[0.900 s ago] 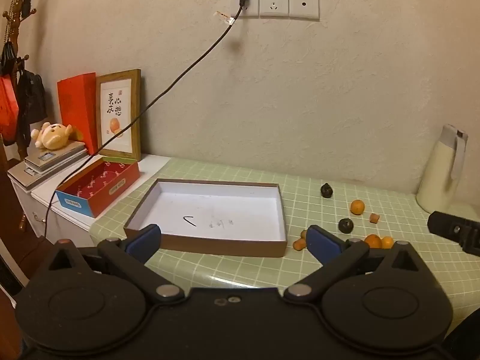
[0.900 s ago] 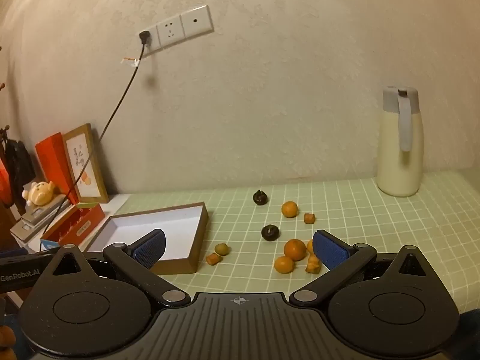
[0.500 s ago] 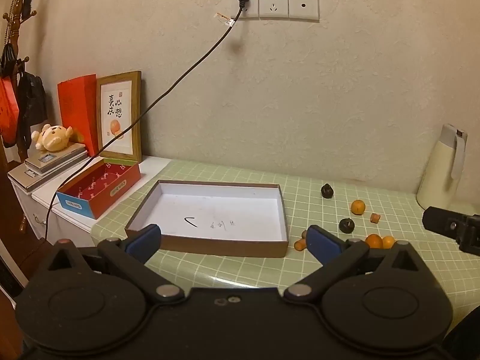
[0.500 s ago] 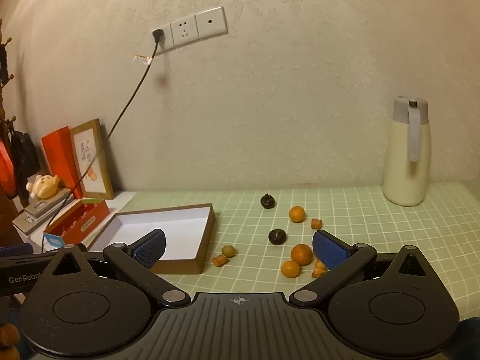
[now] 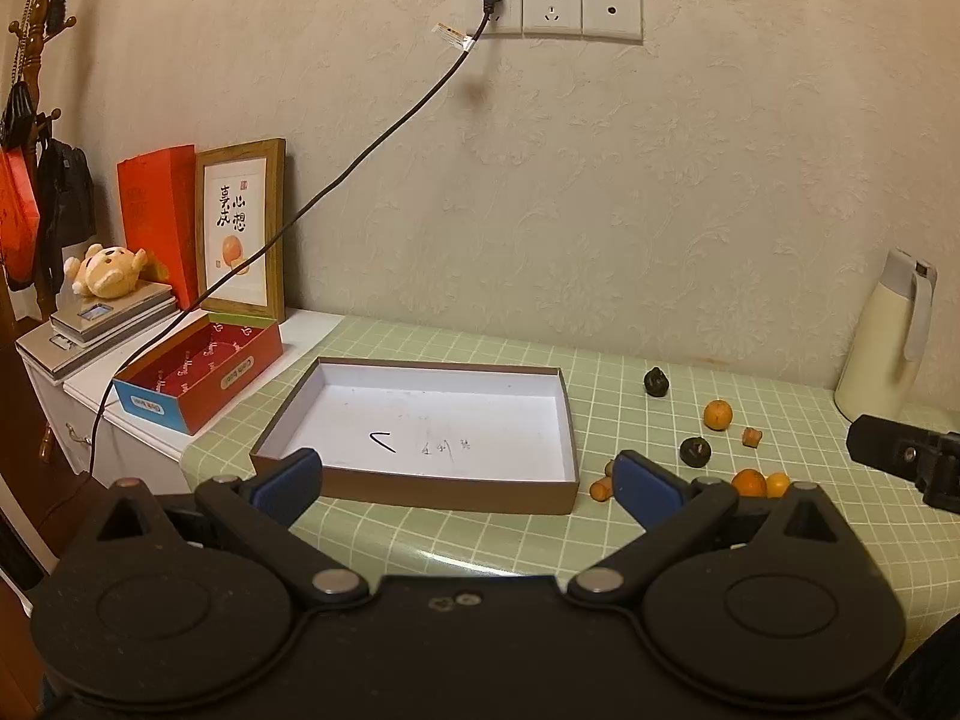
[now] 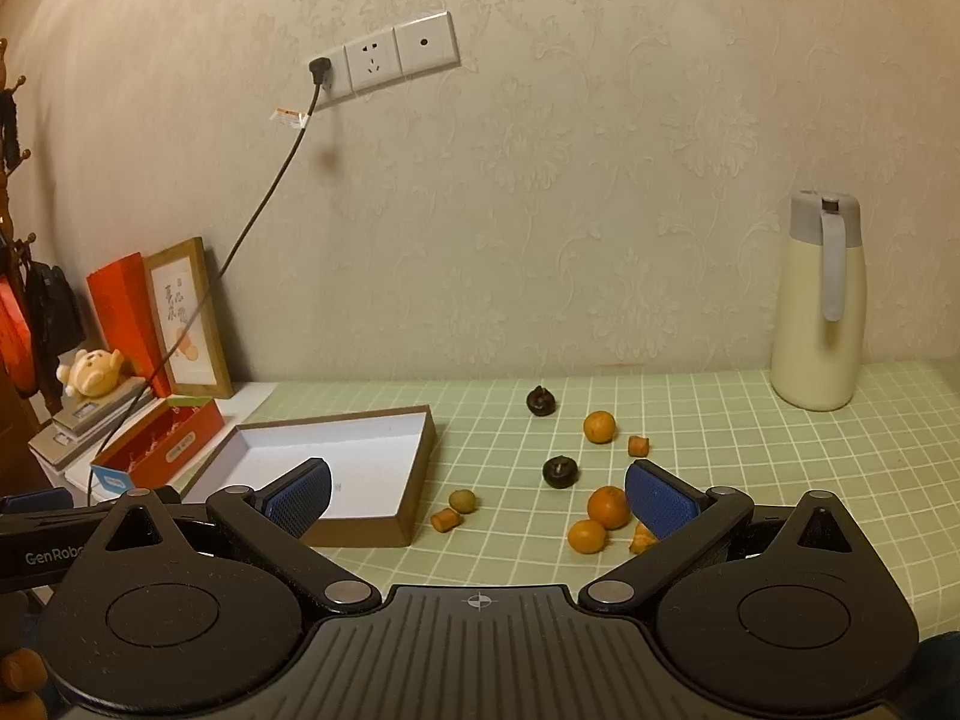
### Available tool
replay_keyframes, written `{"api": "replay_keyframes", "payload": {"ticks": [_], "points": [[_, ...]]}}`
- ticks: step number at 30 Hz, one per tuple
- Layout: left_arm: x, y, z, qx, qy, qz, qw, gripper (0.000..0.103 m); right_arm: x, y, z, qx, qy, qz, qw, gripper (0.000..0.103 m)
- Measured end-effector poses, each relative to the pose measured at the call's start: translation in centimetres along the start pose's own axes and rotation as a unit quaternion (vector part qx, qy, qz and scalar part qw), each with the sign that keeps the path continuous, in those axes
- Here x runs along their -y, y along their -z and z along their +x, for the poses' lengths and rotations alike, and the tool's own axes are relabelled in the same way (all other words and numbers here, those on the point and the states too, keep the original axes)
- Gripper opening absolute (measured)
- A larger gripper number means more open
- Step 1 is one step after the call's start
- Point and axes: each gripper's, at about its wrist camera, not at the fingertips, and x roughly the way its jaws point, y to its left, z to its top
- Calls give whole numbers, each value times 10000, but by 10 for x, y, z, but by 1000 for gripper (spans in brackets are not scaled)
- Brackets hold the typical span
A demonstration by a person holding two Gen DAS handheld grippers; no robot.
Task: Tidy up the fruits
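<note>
Two wrist views, both tilted down over the worktop [image 5: 456, 540] toward the wall.
Left faces the tray [image 5: 420, 492]; right, the fruit [image 6: 607, 507]; both share them.

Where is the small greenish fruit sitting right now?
In the right wrist view the greenish fruit lies on the green checked tablecloth, just off the near right corner of the shallow cardboard tray, next to a small orange piece.
</note>
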Motion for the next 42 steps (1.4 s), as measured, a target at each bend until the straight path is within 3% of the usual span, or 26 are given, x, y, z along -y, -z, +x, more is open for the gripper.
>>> {"api": "replay_keyframes", "payload": {"ticks": [42], "points": [[-2, 1, 1, -12, -12, -63, 10000, 97, -1, 1, 3, -56, -46, 38, 10000, 103]]}}
